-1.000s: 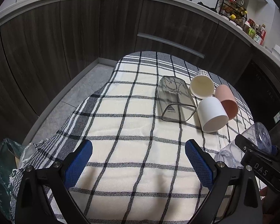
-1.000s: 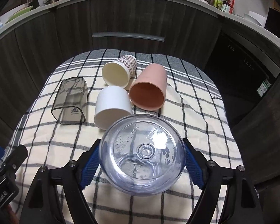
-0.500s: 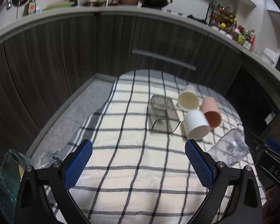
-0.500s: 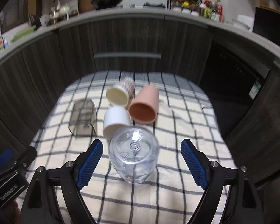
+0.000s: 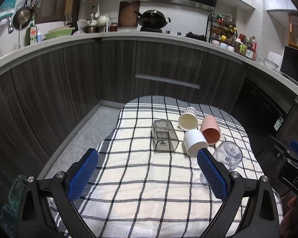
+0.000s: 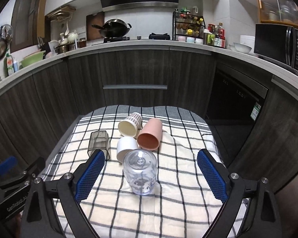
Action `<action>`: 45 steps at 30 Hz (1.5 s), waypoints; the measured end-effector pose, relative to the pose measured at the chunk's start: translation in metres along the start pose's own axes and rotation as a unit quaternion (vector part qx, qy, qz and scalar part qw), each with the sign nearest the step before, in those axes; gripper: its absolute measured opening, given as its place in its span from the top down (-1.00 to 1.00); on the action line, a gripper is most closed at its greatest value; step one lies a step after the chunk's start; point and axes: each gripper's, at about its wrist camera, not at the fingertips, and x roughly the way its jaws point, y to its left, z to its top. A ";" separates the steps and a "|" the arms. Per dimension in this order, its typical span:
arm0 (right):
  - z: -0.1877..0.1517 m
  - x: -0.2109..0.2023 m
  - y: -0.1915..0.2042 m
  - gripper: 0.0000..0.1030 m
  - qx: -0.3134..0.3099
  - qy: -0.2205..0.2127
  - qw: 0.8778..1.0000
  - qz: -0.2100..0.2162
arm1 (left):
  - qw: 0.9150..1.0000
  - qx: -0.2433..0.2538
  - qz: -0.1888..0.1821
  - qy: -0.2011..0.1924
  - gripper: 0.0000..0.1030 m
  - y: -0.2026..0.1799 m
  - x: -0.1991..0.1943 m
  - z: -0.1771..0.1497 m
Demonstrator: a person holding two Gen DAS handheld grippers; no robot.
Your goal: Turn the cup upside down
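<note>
Change: a second before, the right gripper (image 6: 150,175) clamped the clear cup (image 6: 140,171); now it had let go and backed off, fingers spread wide.
Clear cup: stood base-up on the checked cloth (image 6: 180,204), ahead between the right fingers — flip looked done.
Left gripper (image 5: 147,174): wide, empty; clear cup just past its right finger.
Count: five cups — one clear; four on their sides beyond: smoky square (image 6: 99,144), white (image 6: 126,147), pink (image 6: 150,136), patterned cream (image 6: 130,127).
</note>
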 end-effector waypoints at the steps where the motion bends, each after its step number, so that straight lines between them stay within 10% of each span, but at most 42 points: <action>1: -0.001 -0.002 -0.001 -0.83 0.002 0.000 1.000 0.001 | 1.000 0.001 -0.002 -0.002 -0.97 -0.001 -0.002 0.000; 45: -0.015 -0.048 -0.019 -0.91 0.026 -0.050 0.998 0.007 | 0.998 0.036 -0.021 -0.044 -1.00 -0.021 -0.048 -0.008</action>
